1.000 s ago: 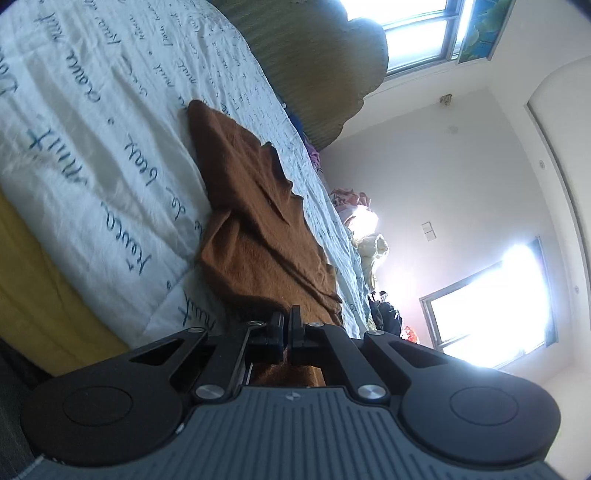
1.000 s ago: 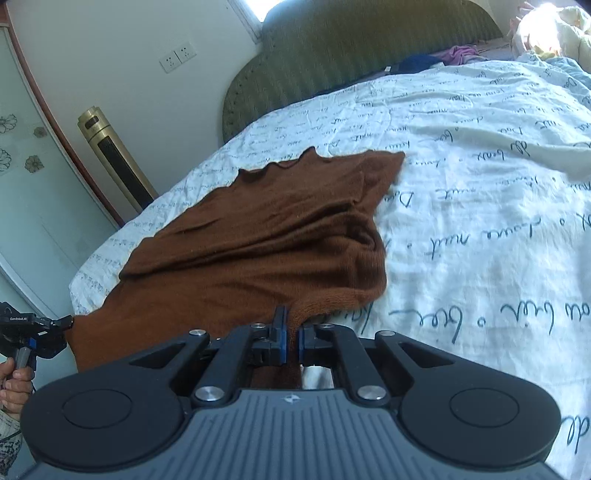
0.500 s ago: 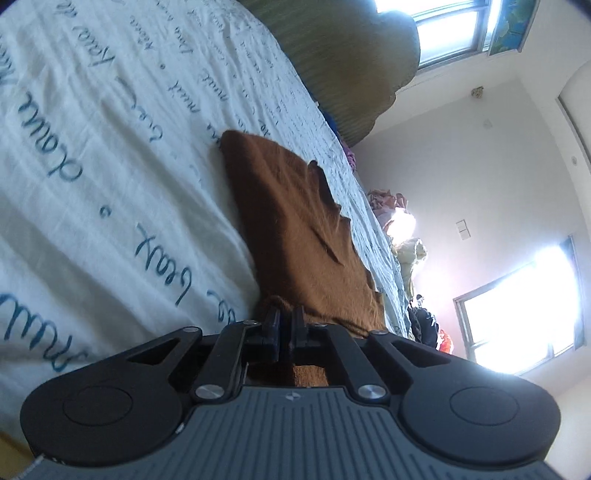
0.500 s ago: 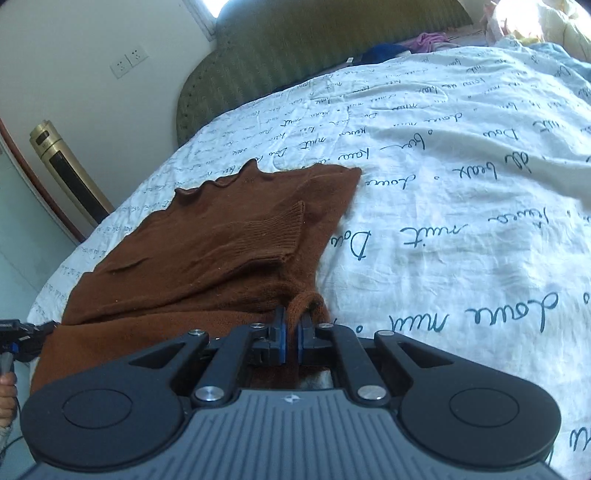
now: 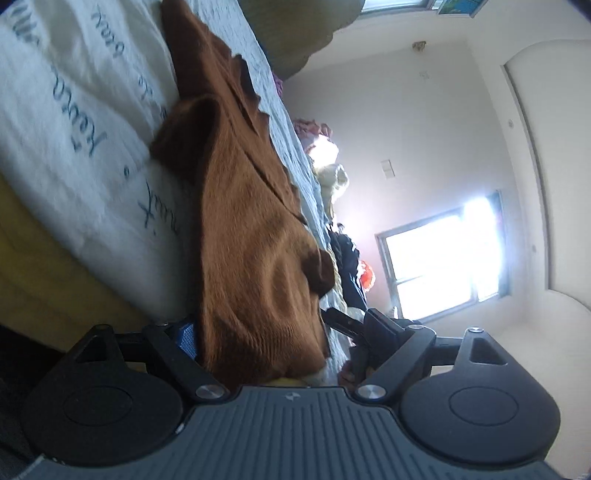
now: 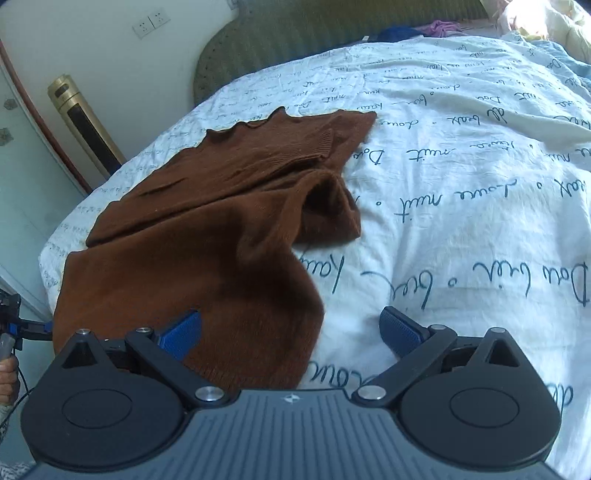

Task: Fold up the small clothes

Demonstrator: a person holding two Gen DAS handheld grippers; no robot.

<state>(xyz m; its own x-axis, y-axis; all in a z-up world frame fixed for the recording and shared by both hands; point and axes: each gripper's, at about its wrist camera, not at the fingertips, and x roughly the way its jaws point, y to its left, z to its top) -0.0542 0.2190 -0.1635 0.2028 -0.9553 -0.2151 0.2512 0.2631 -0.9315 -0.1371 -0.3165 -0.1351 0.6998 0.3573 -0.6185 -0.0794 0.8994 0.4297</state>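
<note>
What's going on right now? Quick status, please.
Both grippers, left and right, opening, pads off the cloth. Brown sweater rumpled on the bedspread, hem between the jaws. Nothing in the way.

Bed cover: a white quilt [image 6: 461,177] printed with dark blue handwriting spreads over the whole bed.
Headboard: an olive-green padded headboard [image 6: 332,33] stands at the far end.
Far left: a gold tower fan [image 6: 86,125] stands by the wall, under two white wall sockets [image 6: 149,23].
Far right: crumpled purple and blue cloth [image 6: 436,28] lies near the headboard.
Window: a bright window [image 5: 447,258] glares on the side wall.
</note>
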